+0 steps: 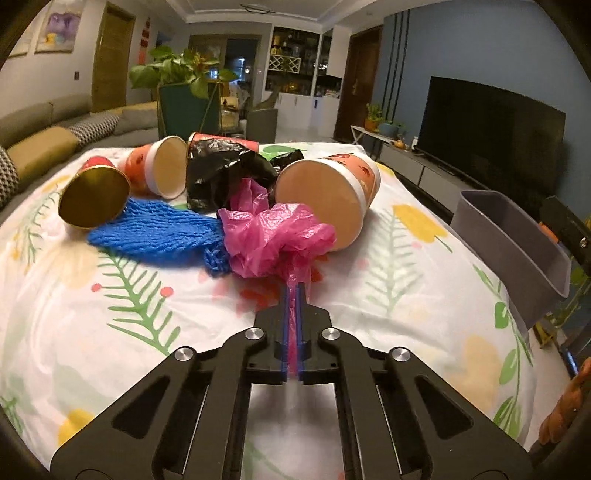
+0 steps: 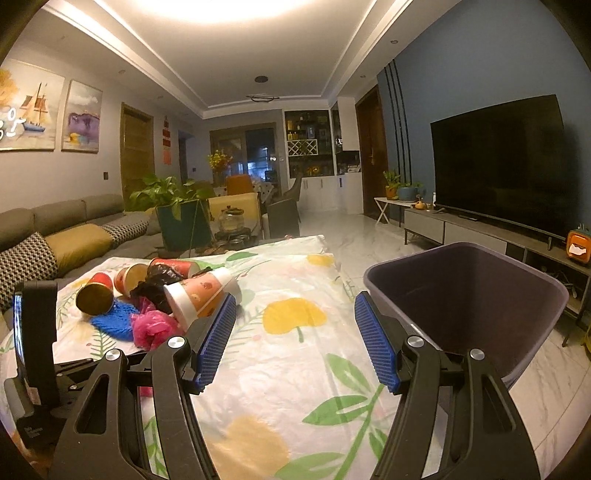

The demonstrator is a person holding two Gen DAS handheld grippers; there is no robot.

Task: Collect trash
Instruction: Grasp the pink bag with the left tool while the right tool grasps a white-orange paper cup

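A: Living room, lit warm from the ceiling light (image 2: 258, 7). Left side?

B: Grey sofa (image 2: 55, 225) with a mustard cushion (image 2: 77, 245); two paintings (image 2: 31, 110) on the pale wall above, a wooden door (image 2: 137, 155) past them.

A: Right side?

B: Blue wall (image 2: 480, 66), a dark television (image 2: 498, 162) over a low grey cabinet (image 2: 443, 227).

A: Far end, floor?

B: Leafy plant (image 2: 166, 192) in a green planter, white shelving (image 2: 306, 147). Pale marble-look floor (image 2: 351, 236).
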